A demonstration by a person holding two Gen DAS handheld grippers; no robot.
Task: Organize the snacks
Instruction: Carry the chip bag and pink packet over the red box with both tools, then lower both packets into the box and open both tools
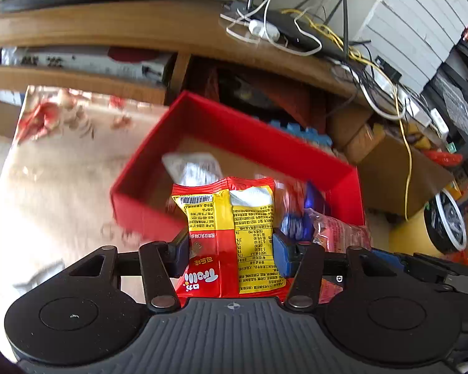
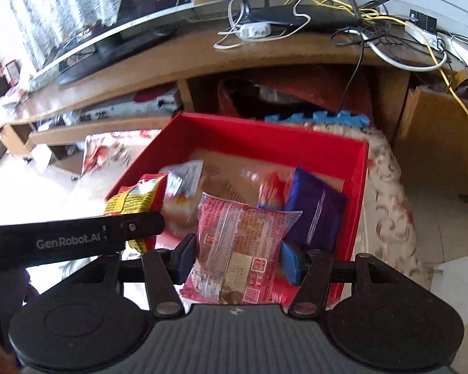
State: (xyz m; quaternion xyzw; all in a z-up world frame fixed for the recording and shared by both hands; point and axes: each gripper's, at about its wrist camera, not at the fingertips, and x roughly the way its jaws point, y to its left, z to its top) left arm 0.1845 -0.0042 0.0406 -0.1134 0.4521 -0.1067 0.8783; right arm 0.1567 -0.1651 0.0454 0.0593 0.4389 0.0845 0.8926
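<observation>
My left gripper (image 1: 231, 249) is shut on a red and yellow snack bag (image 1: 227, 227) and holds it over the near edge of an open red box (image 1: 259, 137). The same bag (image 2: 137, 199) and the left gripper's arm show at the left of the right wrist view. My right gripper (image 2: 238, 257) is shut on a pink clear-wrapped pastry packet (image 2: 237, 246) above the box's (image 2: 265, 143) near side. Inside the box lie a purple packet (image 2: 315, 212), a white packet (image 2: 185, 176) and a red-white packet (image 2: 271, 187).
The box rests on a floral cloth (image 2: 387, 205) on the floor. Behind it stands a wooden TV bench (image 2: 202, 56) with a router (image 2: 299, 15), cables and a TV (image 2: 93, 9). A blue foam mat (image 2: 327, 117) lies behind the box. A yellow bin (image 1: 433, 227) stands at right.
</observation>
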